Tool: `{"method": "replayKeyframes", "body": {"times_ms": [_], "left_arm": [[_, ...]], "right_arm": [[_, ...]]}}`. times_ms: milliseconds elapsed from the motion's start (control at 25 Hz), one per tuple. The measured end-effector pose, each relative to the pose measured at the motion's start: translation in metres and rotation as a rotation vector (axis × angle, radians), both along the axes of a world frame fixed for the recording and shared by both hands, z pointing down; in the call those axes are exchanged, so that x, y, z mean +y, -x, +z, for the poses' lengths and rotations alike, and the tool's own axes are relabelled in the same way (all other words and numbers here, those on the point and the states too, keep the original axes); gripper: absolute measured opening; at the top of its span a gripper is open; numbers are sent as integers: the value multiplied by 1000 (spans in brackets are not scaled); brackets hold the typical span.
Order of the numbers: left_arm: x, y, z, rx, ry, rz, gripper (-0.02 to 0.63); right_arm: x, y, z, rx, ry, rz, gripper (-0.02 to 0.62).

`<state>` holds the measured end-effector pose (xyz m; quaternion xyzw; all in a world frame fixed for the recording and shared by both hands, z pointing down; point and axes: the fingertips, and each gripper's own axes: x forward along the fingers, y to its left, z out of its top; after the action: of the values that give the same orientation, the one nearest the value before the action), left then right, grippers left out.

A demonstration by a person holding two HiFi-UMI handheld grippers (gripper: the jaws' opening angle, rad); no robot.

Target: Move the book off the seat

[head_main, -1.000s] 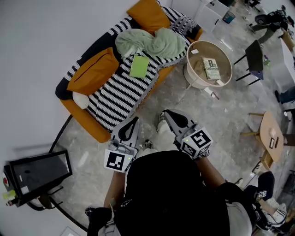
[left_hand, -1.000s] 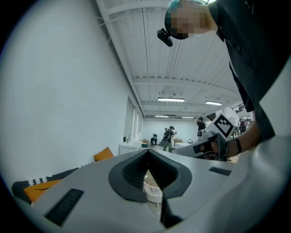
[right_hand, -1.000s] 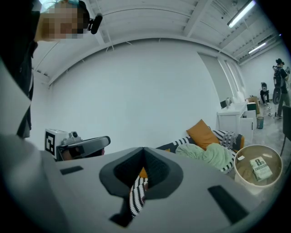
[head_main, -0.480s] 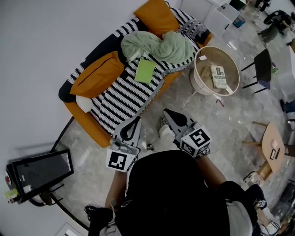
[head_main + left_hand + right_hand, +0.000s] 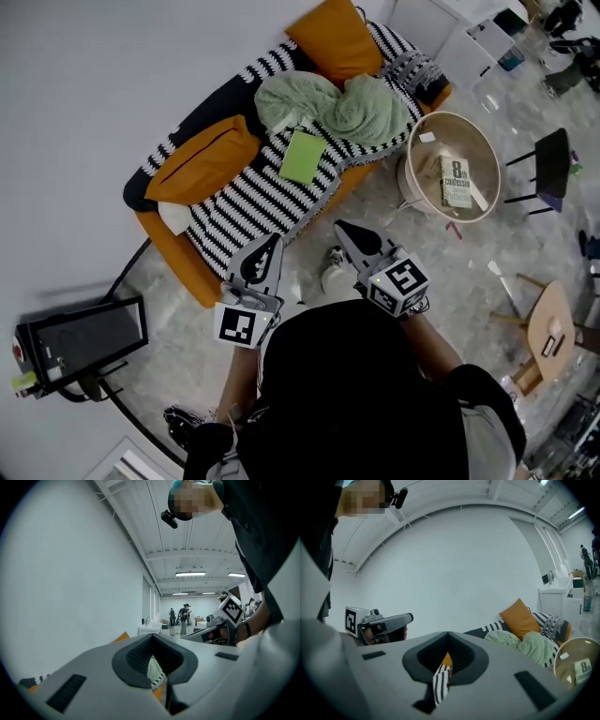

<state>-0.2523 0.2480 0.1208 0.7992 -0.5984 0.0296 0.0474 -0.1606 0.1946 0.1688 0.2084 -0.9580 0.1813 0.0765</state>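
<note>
Head view: a person stands on a grey floor (image 5: 450,281) facing an orange sofa (image 5: 178,261) at the upper middle of the frame. The green book (image 5: 302,156) lies flat on the striped throw (image 5: 244,202) that covers the seat, touching the lower edge of a crumpled green blanket (image 5: 337,105), with one orange cushion (image 5: 202,161) to its left and another (image 5: 336,37) above it. At right, just beside the sofa's end, a round table (image 5: 417,141) carries a second book (image 5: 457,181). The left gripper (image 5: 274,241) and right gripper (image 5: 340,226) sit side by side at lower centre, pointing towards the sofa, well apart from the book.

Left gripper view: its jaws meet at the tips, holding nothing; a scrap of throw shows through the gap behind them.

Right gripper view: the jaws are likewise pressed together and empty, with the sofa, blanket and table at the right of the frame.
</note>
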Motion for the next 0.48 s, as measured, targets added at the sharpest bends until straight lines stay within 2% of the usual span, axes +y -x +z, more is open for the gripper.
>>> {"method": "replayKeyframes", "body": {"times_ms": [280,480], "left_arm": [[-63,-9,0,-30,-22,-50,8],[-97,-21,6,-12,-17,-78,8]], "right_arm": [[-58,1,2,-3,-12,-74,14],[-92,-6,6,0,-13,-108,14]]}}
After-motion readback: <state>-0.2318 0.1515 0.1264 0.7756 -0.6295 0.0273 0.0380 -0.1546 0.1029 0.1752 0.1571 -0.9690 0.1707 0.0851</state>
